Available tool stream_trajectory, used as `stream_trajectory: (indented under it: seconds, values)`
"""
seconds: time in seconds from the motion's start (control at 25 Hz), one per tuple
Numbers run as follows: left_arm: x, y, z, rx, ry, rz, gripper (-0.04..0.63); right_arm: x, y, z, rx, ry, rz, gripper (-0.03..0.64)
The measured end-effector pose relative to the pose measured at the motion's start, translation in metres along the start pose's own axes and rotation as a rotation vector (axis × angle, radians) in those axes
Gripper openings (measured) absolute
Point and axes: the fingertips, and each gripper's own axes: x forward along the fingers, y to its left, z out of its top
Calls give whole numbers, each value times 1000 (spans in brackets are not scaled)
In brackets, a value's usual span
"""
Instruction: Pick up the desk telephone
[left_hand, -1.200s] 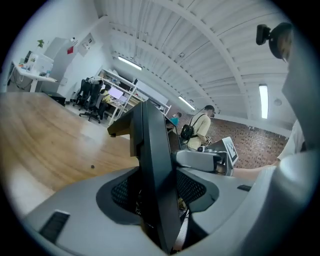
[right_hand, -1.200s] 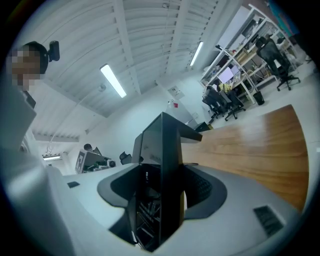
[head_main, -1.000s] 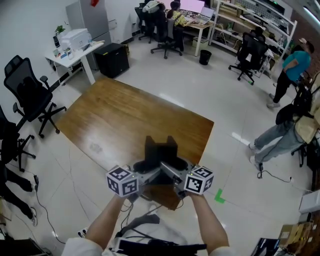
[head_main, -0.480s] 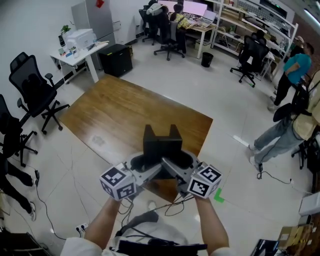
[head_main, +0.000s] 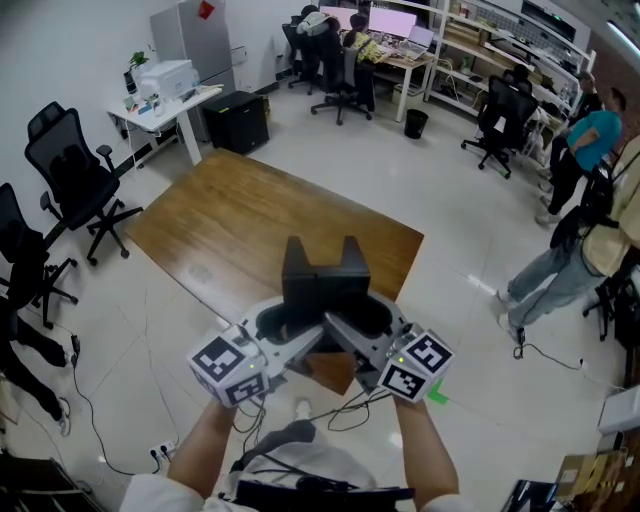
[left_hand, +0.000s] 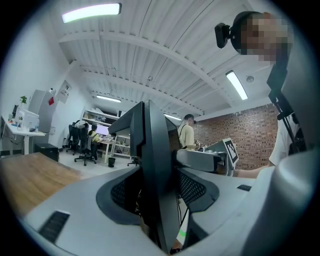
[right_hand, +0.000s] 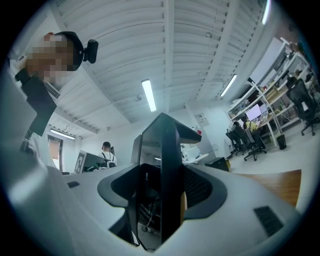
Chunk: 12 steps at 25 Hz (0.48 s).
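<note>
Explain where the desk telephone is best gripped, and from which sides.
On the desk telephone, grip the thin side edges: left hand-held gripper from its left, right hand-held gripper from its right. Its body is broad, boxy; only those edges likely fit between jaws.
</note>
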Motion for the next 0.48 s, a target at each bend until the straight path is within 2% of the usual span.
stream_trajectory:
  seconds: [0.48]
  values:
    - [-15,-25,16,6,-45,-4,218,-14,28,16,-46,-18,4,272]
